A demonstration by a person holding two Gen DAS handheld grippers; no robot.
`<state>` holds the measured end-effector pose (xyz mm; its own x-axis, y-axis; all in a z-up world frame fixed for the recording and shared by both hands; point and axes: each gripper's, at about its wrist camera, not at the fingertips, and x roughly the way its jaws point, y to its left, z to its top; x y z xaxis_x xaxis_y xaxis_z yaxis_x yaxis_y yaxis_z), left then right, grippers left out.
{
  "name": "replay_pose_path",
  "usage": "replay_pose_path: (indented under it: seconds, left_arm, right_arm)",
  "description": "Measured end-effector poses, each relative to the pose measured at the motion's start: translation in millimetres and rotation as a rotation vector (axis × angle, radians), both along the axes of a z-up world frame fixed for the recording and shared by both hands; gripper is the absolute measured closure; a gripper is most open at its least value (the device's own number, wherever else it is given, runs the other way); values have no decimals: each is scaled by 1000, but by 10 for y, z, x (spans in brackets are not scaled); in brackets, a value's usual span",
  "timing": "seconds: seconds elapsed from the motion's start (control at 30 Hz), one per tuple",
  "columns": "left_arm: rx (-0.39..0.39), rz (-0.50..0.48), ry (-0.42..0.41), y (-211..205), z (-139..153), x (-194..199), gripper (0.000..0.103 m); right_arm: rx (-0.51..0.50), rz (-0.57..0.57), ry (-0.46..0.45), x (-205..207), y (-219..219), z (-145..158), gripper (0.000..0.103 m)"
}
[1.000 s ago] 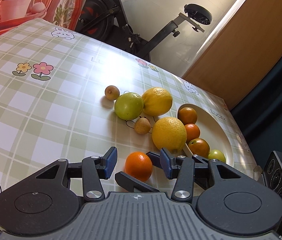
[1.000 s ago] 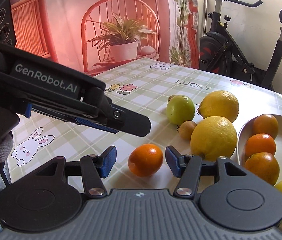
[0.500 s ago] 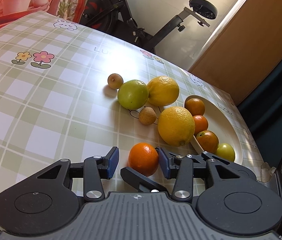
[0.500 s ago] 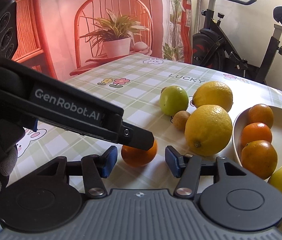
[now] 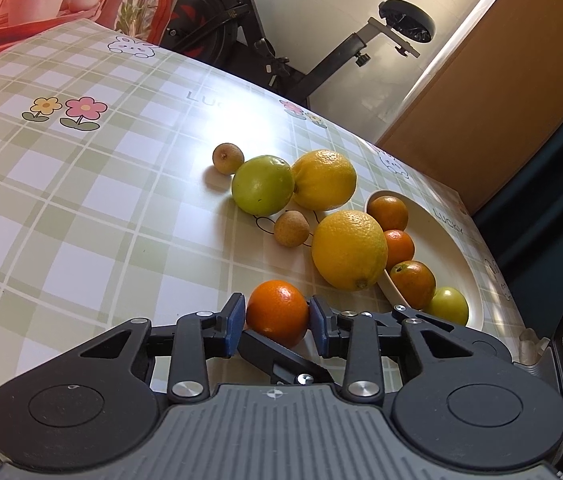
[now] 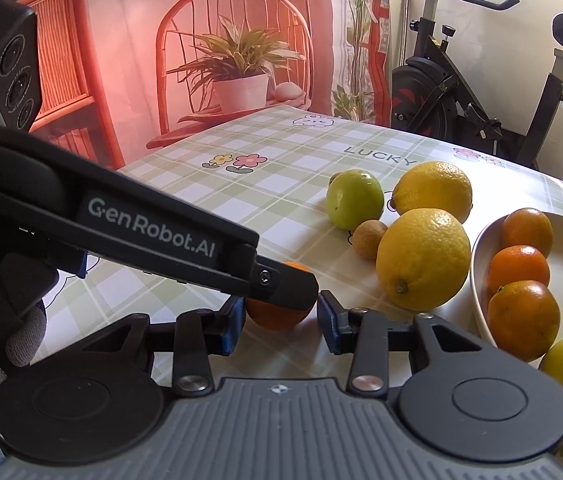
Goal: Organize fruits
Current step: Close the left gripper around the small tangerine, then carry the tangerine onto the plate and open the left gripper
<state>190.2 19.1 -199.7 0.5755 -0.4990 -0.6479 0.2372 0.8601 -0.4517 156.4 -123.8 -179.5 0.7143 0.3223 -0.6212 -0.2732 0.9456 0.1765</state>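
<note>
The orange [image 5: 277, 312] sits on the desk [image 5: 81, 208], at 9 o'clock of the bowl [image 5: 457, 248]; round, no evident long axis. Left gripper [image 5: 277, 322] jaws are closing, both pads touching the orange. Right gripper [image 6: 279, 320] jaws are closing around it; contact indeterminate.

1. Four small round orange tangerines were counted: one on the checked tablecloth [image 5: 277, 312] and three in the shallow cream bowl [image 5: 453, 248], namely [image 5: 388, 213], [image 5: 400, 248] and [image 5: 414, 283].
2. Two large yellow lemons lay on the cloth, [image 5: 324, 179] and [image 5: 348, 249].
3. Two round green fruits were seen: one on the cloth [image 5: 262, 190], one in the bowl [image 5: 448, 305] (the kind could not be told).
4. Two small brown round fruits sat on the cloth, [image 5: 228, 157] and [image 5: 291, 228].
5. One bowl.
6. Two black two-finger grippers, left [image 5: 277, 326] and right [image 6: 279, 322].
</note>
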Motion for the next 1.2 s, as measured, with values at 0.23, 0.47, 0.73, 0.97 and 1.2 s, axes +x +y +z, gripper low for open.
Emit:
replay_pose_path:
  seconds: [0.23,0.47,0.73,0.97,1.2]
  left_arm:
    - [11,-4,-8,-10,11,-10,66]
    - [35,-17,-22,-42,32,-31,66]
    - [104,-54,-78,-227,139,-120,66]
    - [142,-112,-137,-481,307,-207,66]
    - [192,-163,-213,-757,575,-254,66]
  right_arm:
    - [3,0,12,25,2,-2,61]
    - [3,3,13,39,5,-2,60]
    - [22,-16,-14,-33,-54,17,62]
    - [49,-78,-48,-220,-226,94,62]
    - [77,-144,-114,-366,-440,284,62]
